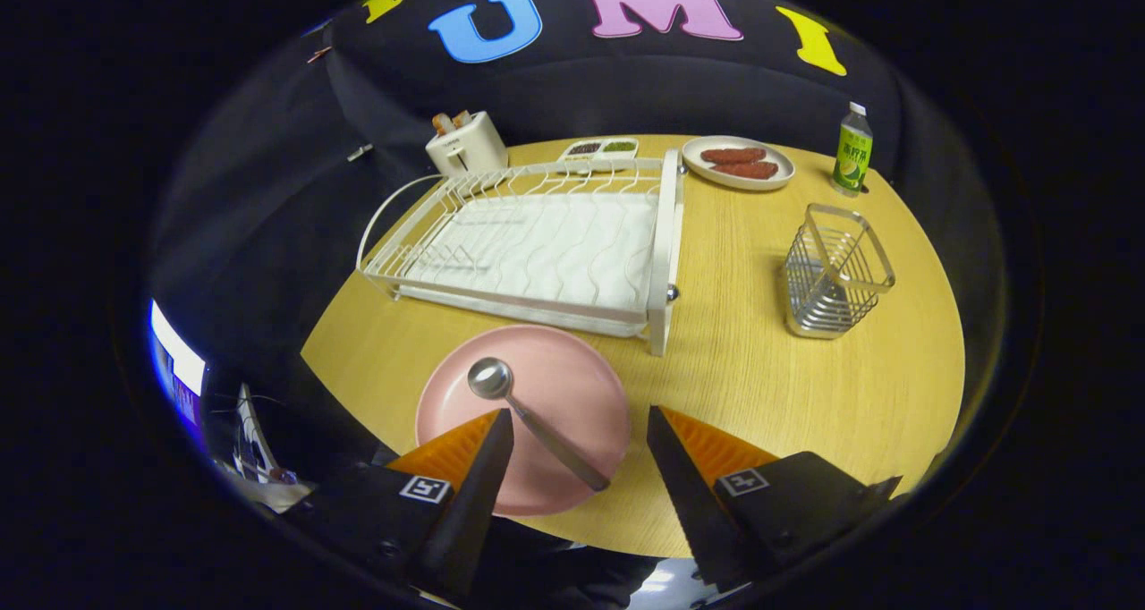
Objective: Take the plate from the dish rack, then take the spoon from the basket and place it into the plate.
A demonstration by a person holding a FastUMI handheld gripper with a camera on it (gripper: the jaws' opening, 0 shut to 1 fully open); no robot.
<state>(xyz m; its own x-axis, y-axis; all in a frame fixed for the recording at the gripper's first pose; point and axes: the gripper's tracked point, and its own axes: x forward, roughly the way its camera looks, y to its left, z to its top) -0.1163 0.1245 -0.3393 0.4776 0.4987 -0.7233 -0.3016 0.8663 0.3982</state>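
From the gripper view, the jaws (580, 427) stand wide apart and grip nothing; the two fingers (479, 467) rise from below with open space between them. The pink plate (572, 386) lies flat on the wooden bench (760, 395), just ahead of the fingers and partly behind the left one, which overlaps its near rim. The spoon (528, 418) rests in the plate, its round bowl toward the far side and left of the plate's middle, its handle running back and to the right until its end reaches the plate's near right rim (the handle lies in the gap between the fingers, touching neither).

Just beyond the plate sits the white dish rack (537, 243), a wire frame over a ribbed drain tray, with no dishes in its slots. Its near right leg stands just beside the plate's far rim. To the right of the rack, well apart from the plate, a wire basket (836, 270) stands upright on the bench, with nothing seen inside it.

Farther back, a white toaster (467, 145) with bread in its slots stands beyond the rack's far left corner. A small divided tray (599, 149) lies behind the rack, a plate of sausages (738, 163) to its right, and a green-labelled bottle (852, 149) stands upright near the bench's far right edge.
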